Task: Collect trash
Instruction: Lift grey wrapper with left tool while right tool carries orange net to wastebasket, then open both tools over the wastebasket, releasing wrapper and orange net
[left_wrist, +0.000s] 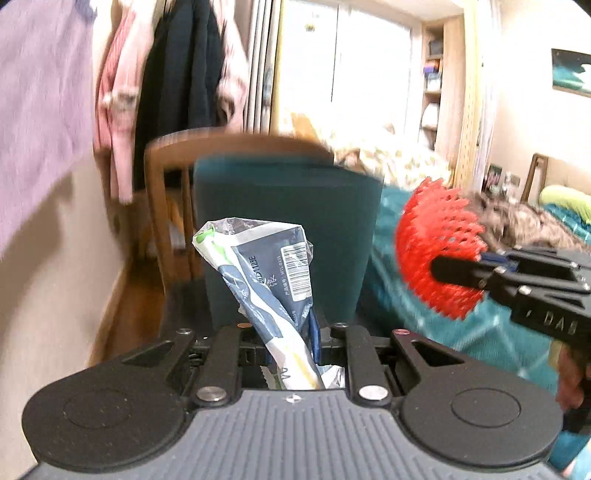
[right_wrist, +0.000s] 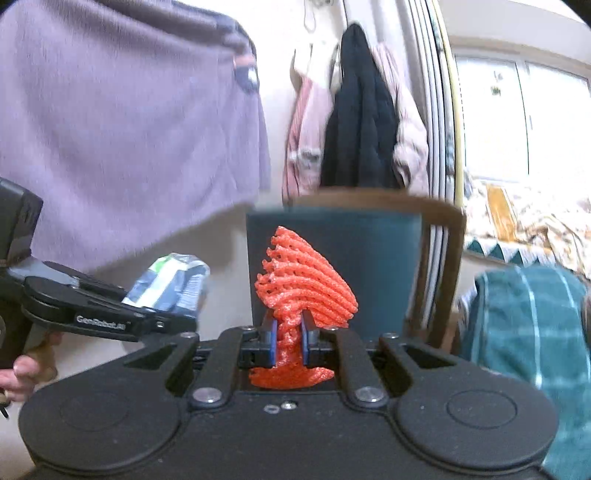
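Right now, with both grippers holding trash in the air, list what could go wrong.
1. The crumpled blue-and-white plastic wrapper is pinched only at its lower end by the left gripper; most of it stands free, so it could slip out.
2. The red foam mesh net is squashed thin between the right gripper pads and may tear or spring loose.
3. The wooden chair with teal cushion stands just ahead; either gripper could bump it.

The left gripper (left_wrist: 295, 339) is clamped on a crumpled blue-and-white plastic wrapper (left_wrist: 266, 280). The right gripper (right_wrist: 290, 339) pinches a red foam mesh sleeve (right_wrist: 303, 280). A hand (right_wrist: 26, 369) grips the left handle.
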